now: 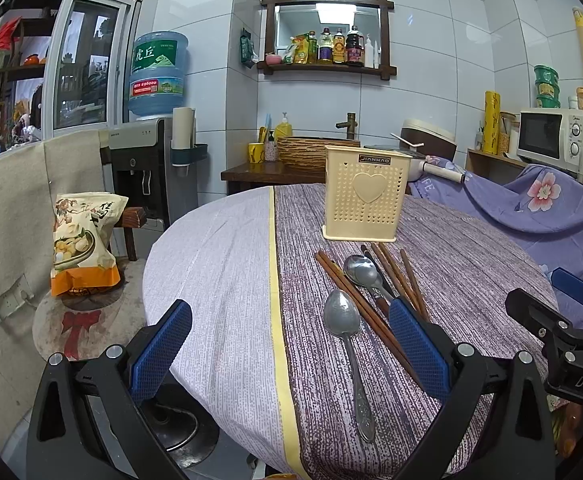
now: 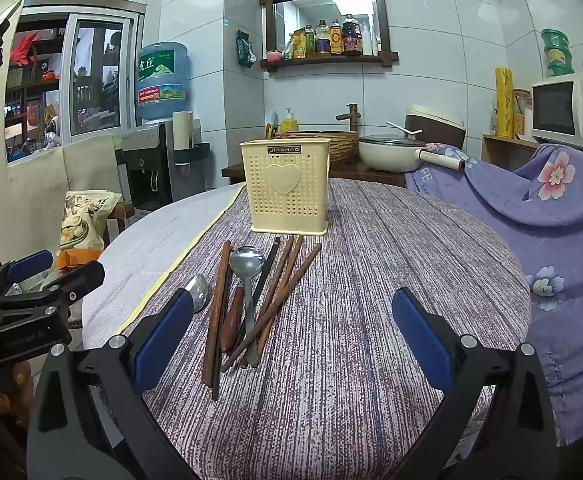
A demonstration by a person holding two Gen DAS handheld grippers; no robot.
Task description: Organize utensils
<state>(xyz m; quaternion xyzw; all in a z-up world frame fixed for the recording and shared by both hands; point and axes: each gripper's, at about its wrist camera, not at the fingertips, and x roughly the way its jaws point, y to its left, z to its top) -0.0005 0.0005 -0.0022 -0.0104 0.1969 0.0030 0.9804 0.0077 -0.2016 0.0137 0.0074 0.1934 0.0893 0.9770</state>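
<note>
White tiled walls point(image 1: 411, 80); window point(image 1: 87, 68) set at left, water dispenser point(image 1: 147, 168) placed beside it. Wooden shelf point(image 1: 327, 68) mounted above sink point(image 1: 311, 148). Microwave point(image 1: 551, 140) seen at right.

I see the bench point(image 2: 371, 320) under woven cloth, matt and coarsely streaked in purple. The utensil holder point(image 2: 285, 188) looks like cream plastic, smooth with a slight sheen and perforated walls. Both spoons are bare metal: the far one point(image 1: 361, 270) polished and bright, the near one point(image 1: 341, 316) duller and greyer. The chopsticks point(image 2: 279, 292) read as dark wood, satin. My left claw point(image 1: 289, 354) and right claw point(image 2: 293, 338) carry blue, dimpled rubbery pads point(image 2: 421, 338) on matt black plastic.
</note>
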